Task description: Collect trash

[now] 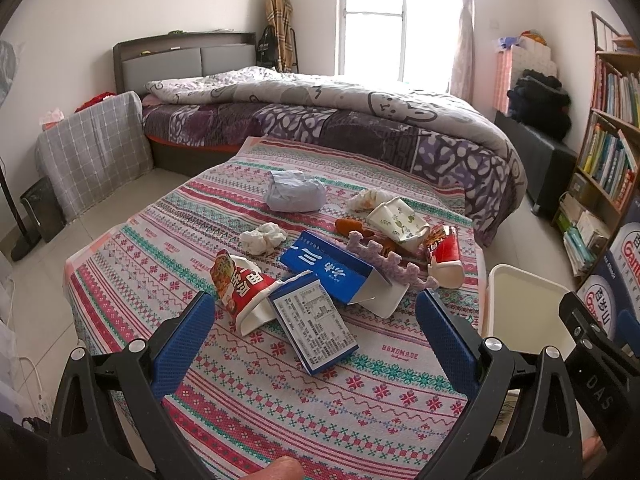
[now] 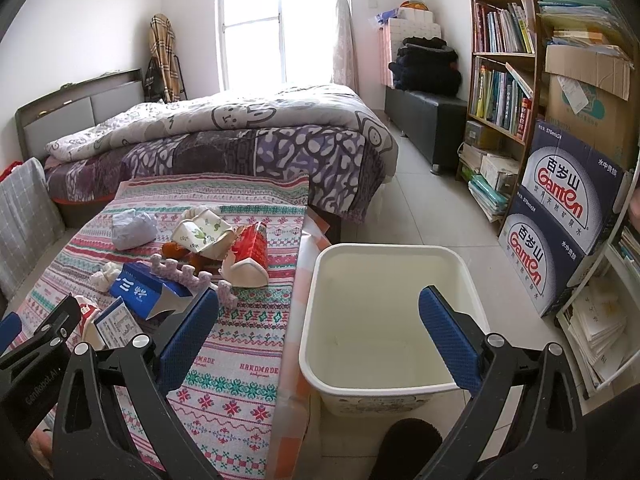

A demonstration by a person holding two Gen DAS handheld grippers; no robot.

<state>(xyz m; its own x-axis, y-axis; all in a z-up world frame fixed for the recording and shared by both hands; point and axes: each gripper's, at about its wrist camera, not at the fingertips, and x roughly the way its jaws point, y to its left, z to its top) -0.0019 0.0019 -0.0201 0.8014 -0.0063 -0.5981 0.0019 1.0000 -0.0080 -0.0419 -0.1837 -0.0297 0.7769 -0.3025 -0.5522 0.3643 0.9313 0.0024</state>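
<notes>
On the patterned red-and-teal tablecloth (image 1: 280, 380), crumpled tissues (image 1: 262, 238), a torn blue carton (image 1: 328, 268) and red noodle cups (image 1: 240, 288) lie scattered. Both the left gripper (image 1: 316, 312) and right gripper (image 2: 320, 308) gape wide, empty, the right above the cream plastic bin (image 2: 316, 376).

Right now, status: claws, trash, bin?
Left claw open, empty, over the blue carton. Right claw open, empty, above the white bin. All trash on the table, bin empty. Nothing in the way.
</notes>
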